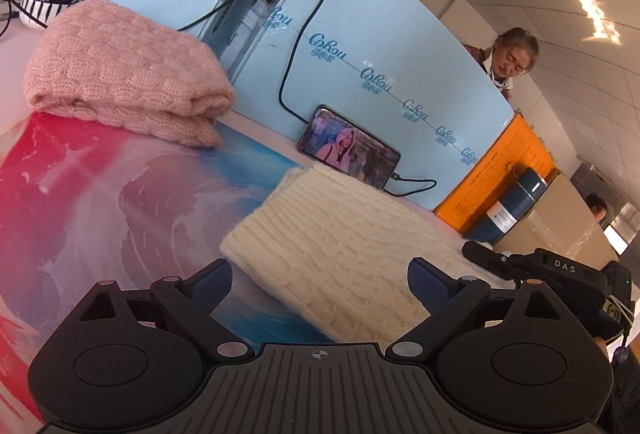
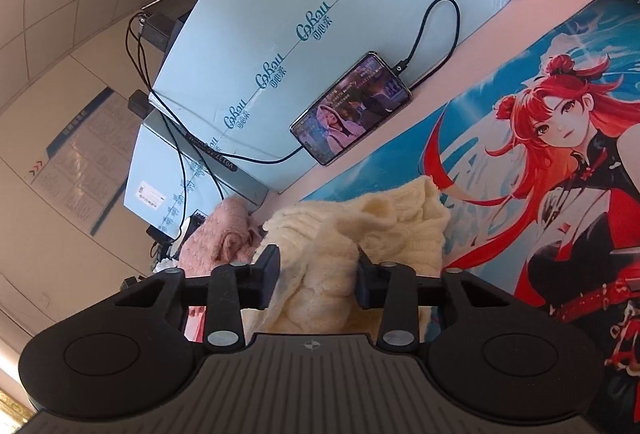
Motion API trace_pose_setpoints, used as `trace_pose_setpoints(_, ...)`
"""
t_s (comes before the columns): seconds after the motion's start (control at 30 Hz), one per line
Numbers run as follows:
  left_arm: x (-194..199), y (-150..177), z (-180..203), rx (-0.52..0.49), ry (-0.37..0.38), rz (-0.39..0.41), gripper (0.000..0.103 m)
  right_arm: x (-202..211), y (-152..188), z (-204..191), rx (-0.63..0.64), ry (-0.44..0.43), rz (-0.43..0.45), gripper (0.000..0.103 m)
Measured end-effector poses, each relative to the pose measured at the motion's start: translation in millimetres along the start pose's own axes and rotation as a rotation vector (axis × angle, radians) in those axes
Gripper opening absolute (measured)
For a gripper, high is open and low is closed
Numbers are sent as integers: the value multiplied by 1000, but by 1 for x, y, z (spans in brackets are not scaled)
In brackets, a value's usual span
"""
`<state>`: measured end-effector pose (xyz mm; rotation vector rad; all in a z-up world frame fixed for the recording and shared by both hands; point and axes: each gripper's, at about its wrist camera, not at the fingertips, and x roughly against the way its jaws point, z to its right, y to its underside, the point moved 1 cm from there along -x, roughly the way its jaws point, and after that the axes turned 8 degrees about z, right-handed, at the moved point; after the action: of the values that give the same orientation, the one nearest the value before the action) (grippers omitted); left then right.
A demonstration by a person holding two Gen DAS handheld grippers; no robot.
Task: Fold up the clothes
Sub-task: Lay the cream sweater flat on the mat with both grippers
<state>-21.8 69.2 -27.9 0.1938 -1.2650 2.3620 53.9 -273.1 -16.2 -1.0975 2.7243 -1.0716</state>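
Right gripper (image 2: pixel 316 278) clamped on cream cable-knit sweater (image 2: pixel 360 230); left gripper (image 1: pixel 320 282) spread wide, holding nothing.

We note the cream sweater bunched between the right gripper's fingers (image 2: pixel 269 276), lifted off the printed desk mat (image 2: pixel 520 81). Ahead of the left gripper, its folded part (image 1: pixel 340 234) lies flat on the mat. The folded pink knit sweater (image 1: pixel 124 73) sits further ahead-left.

Left wrist view sits low over the desk mat (image 1: pixel 100 201), facing the propped phone (image 1: pixel 348 149) from close by. Right wrist view is rolled hard — nearer the cream knit (image 2: pixel 320 254), phone (image 2: pixel 352 109) beyond. Both share phone and knit (image 1: pixel 340 246).
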Motion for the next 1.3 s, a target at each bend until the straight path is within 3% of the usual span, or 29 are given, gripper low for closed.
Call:
trace_pose_setpoints(0.1,-5,-1,-5,65,4,2,96,2,4,-14,36,-58,47,17)
trace_pose_setpoints(0.27,16,-13,-17,173,93,88,96,13,18,-48,176,-279,27,16)
trace_pose_setpoints(0.43,31,-26,-15,206,181,114,96,10,48,-77,329,-451,-134,16)
trace_pose_setpoints(0.57,29,-26,-9,135,129,95,96,6,75,-91,450,-500,-281,16)
trace_pose_setpoints(0.63,25,-19,-8,88,68,85,84,8,85,-96,518,-497,-310,18)
trace_pose_setpoints(0.7,21,-12,-7,29,10,70,39,11,87,-98,544,-506,-331,34)
trace_pose_setpoints(0.73,20,-9,-8,3,-16,69,33,12,85,-97,545,-514,-336,42)
trace_pose_setpoints(0.77,20,-6,-9,-17,-33,72,27,14,83,-97,546,-522,-342,58)
trace_pose_setpoints(0.8,21,-5,-10,-31,-38,74,25,17,79,-95,548,-523,-327,68)
trace_pose_setpoints(0.97,31,1,-17,-42,-31,75,25,20,28,-62,478,-361,-126,73)
trace_pose_setpoints(1.07,39,4,-17,-51,-22,79,25,2,-5,-29,406,-76,-4,72)
trace_pose_setpoints(1.17,48,8,-16,-63,-14,83,25,-20,-17,-4,400,159,28,69)
trace_pose_setpoints(1.23,56,12,-16,-68,-7,83,25,-34,-15,6,390,221,-10,66)
trace_pose_setpoints(1.3,62,15,-18,-61,10,77,25,-46,-11,12,403,263,-60,45)
